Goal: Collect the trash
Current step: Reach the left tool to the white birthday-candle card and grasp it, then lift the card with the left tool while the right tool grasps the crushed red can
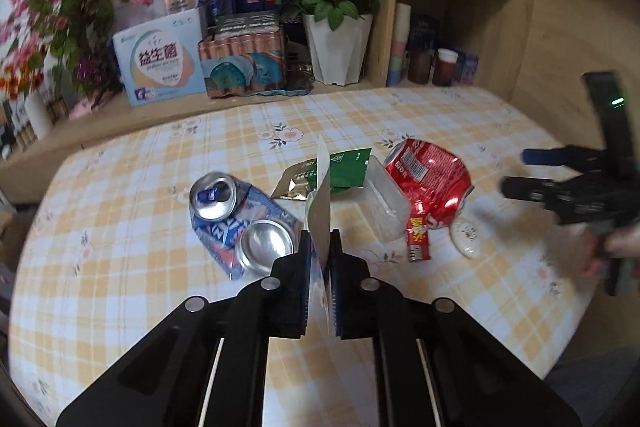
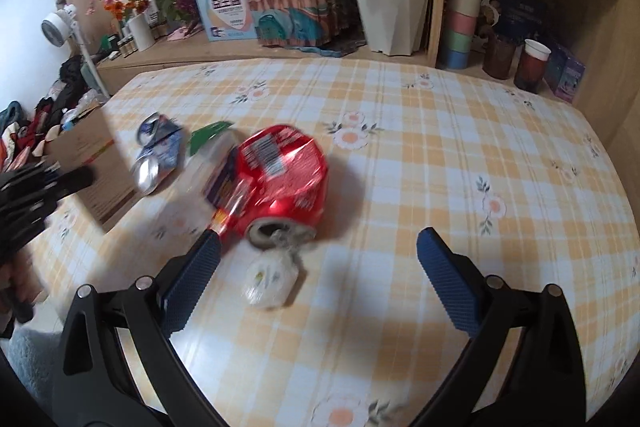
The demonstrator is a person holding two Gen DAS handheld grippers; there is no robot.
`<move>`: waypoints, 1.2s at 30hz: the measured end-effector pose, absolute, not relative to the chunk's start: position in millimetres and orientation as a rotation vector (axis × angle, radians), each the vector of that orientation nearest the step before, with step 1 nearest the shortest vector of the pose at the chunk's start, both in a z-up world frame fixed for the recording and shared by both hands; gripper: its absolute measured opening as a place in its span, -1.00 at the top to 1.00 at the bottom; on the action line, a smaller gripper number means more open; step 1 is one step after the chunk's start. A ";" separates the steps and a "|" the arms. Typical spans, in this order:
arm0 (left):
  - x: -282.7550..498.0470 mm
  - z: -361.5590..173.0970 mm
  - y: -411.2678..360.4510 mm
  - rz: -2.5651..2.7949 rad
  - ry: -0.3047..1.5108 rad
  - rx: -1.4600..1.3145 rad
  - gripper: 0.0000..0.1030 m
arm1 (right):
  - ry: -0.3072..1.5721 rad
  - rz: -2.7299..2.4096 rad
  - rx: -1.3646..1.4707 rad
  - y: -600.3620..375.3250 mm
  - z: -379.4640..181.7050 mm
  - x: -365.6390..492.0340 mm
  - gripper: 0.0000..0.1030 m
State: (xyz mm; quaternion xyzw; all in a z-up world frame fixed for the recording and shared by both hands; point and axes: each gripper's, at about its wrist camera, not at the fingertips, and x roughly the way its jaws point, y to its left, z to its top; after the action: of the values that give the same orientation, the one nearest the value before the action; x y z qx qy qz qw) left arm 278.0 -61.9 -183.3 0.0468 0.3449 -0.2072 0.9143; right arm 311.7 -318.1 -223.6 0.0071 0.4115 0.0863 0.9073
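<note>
Pinching wrapper (image 1: 321, 223), table edge (image 1: 120, 139) behind

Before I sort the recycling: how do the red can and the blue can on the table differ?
The red can is crumpled but bulky, while the blue can is squashed nearly flat. The red can's opening faces the right tool; the blue can shows both its top and its base upward. The red can lies beside a small white wrapper; the blue can lies at the other end of the litter. Both are crushed metal drink cans on the checked tablecloth.
</note>
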 end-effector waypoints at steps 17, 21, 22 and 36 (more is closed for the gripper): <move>209.8 -191.6 41.5 -0.310 0.733 -0.248 0.83 | 1.012 0.263 0.400 -320.1 -273.3 403.7 0.26; 200.9 -191.3 44.2 -0.304 0.733 -0.235 0.83 | 0.953 0.273 0.431 -323.0 -257.3 396.0 0.60; 199.3 -191.5 44.2 -0.303 0.734 -0.231 0.83 | 0.937 0.263 0.420 -324.4 -251.8 393.4 0.64; 163.8 -178.5 29.2 -0.346 0.730 -0.214 0.83 | 0.810 0.212 0.240 -320.8 -188.2 336.2 0.76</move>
State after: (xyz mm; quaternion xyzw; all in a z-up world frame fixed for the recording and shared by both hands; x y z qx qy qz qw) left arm 163.8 29.2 -178.5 -0.1041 0.3546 -0.1681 0.9139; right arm 336.2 -320.8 -188.2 0.1163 0.3922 0.1026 0.9067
